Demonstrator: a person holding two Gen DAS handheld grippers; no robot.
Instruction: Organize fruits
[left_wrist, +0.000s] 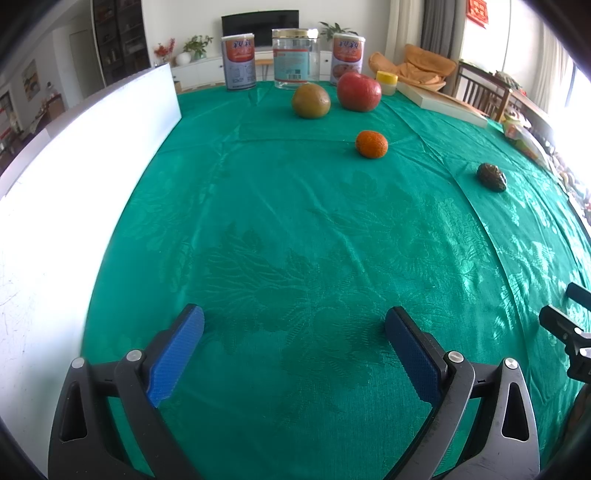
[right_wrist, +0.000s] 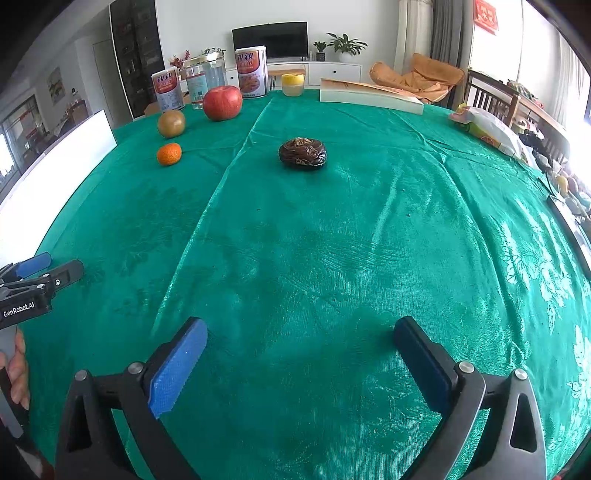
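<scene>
On a glossy green tablecloth (right_wrist: 332, 258) with a woven leaf pattern, a smooth red apple (right_wrist: 222, 102), a round greenish-brown fruit (right_wrist: 171, 123) and a pebbly orange (right_wrist: 169, 154) lie at eleven o'clock. A wrinkled dark brown fruit (right_wrist: 303, 154) lies at twelve. The left gripper (left_wrist: 294, 354) and the right gripper (right_wrist: 301, 363) hover over bare cloth with their ribbed blue jaws spread wide and empty.

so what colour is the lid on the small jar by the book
Yellow lid on the small pale jar, clearest in the right wrist view.

Shiny patterned green tablecloth (right_wrist: 332, 258), glossy red apple (right_wrist: 222, 102), wrinkled dark fruit (right_wrist: 303, 154), clear glass jar (left_wrist: 295, 59)
</scene>
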